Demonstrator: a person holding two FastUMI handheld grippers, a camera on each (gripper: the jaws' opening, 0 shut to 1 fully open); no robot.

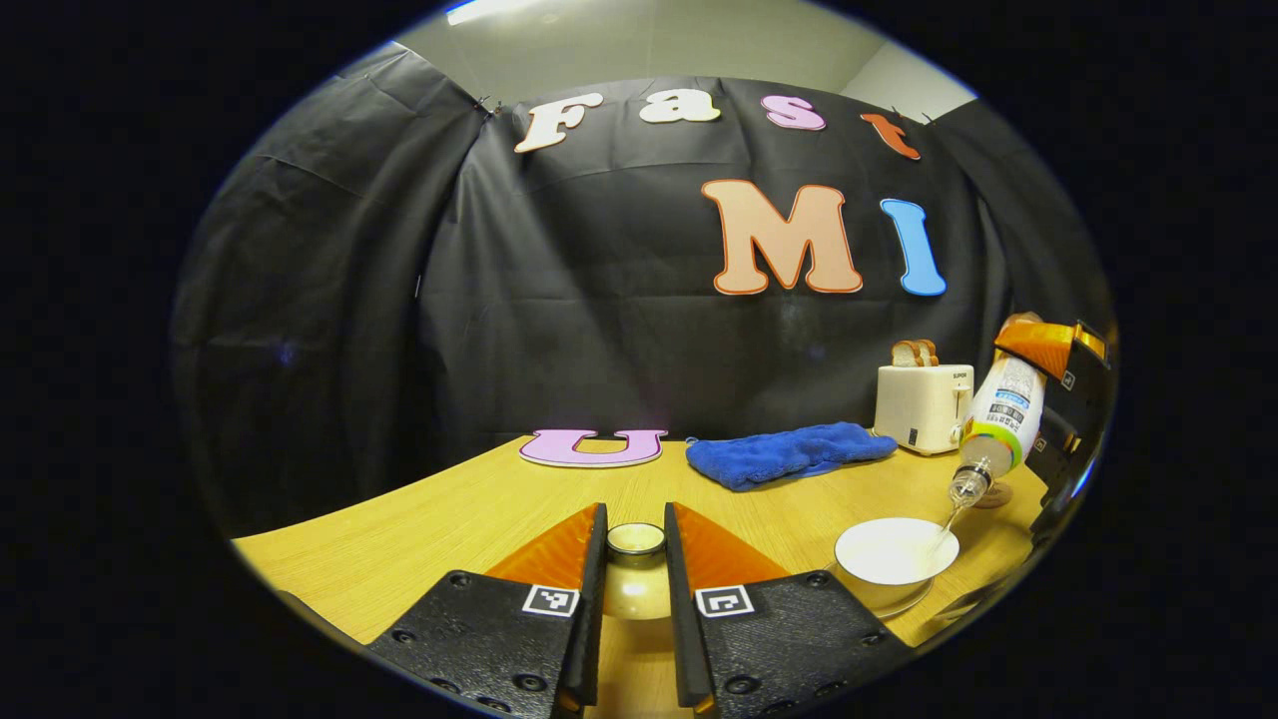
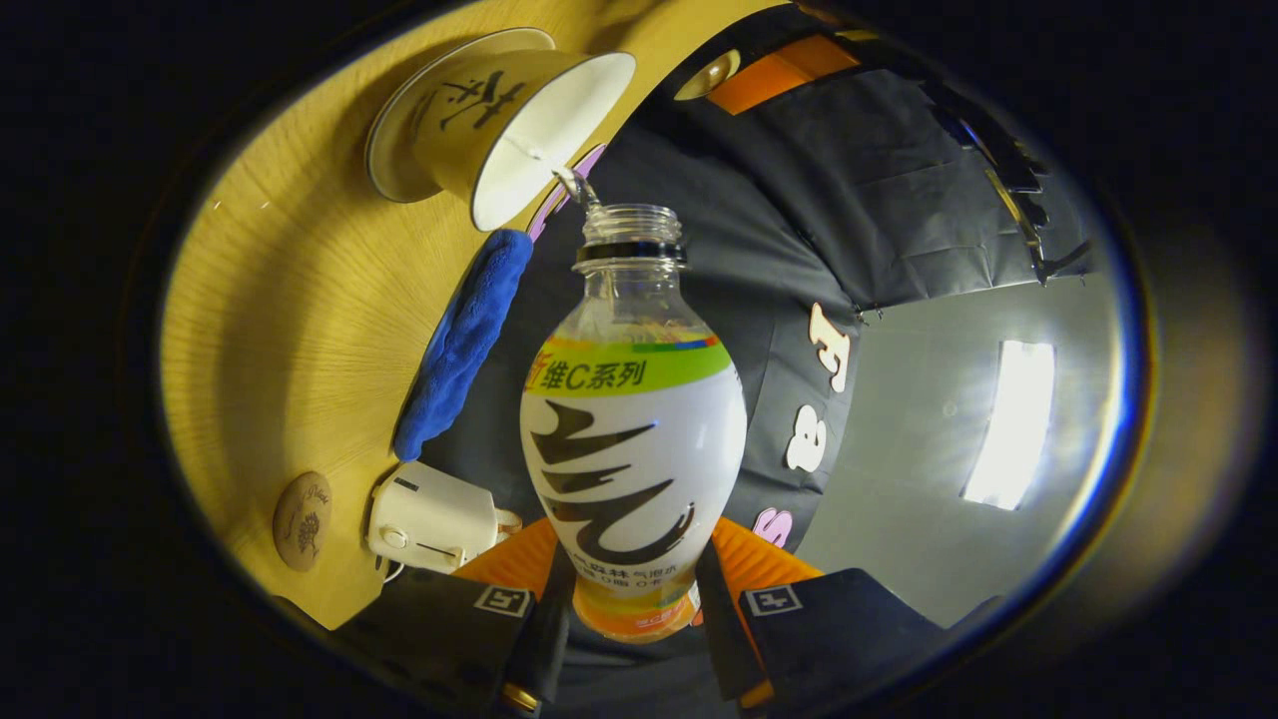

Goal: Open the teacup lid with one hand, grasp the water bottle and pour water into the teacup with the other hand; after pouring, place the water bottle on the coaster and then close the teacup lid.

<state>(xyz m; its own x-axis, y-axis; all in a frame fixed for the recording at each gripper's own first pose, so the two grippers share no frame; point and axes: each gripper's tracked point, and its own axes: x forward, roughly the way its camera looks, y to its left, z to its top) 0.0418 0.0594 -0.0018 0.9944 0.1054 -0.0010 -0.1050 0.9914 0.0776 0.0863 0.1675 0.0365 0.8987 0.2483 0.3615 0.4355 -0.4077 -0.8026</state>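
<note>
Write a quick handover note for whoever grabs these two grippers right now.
Left gripper: jaws shut on the teacup lid, held off the cup.
Right gripper: jaws shut on the water bottle, tipped neck-down, a thin stream running into the open teacup.
The coaster lies bare beside the toaster.
Done: lid off, bottle grasped, pouring under way.
Left: finish pouring, stand bottle on coaster, put lid back.

Black cloth wall (image 1: 619, 300) hangs behind my wooden counter (image 1: 439, 519); pale ceiling (image 1: 639, 45) upper centre; ceiling light (image 2: 1008, 424) glows right.
</note>
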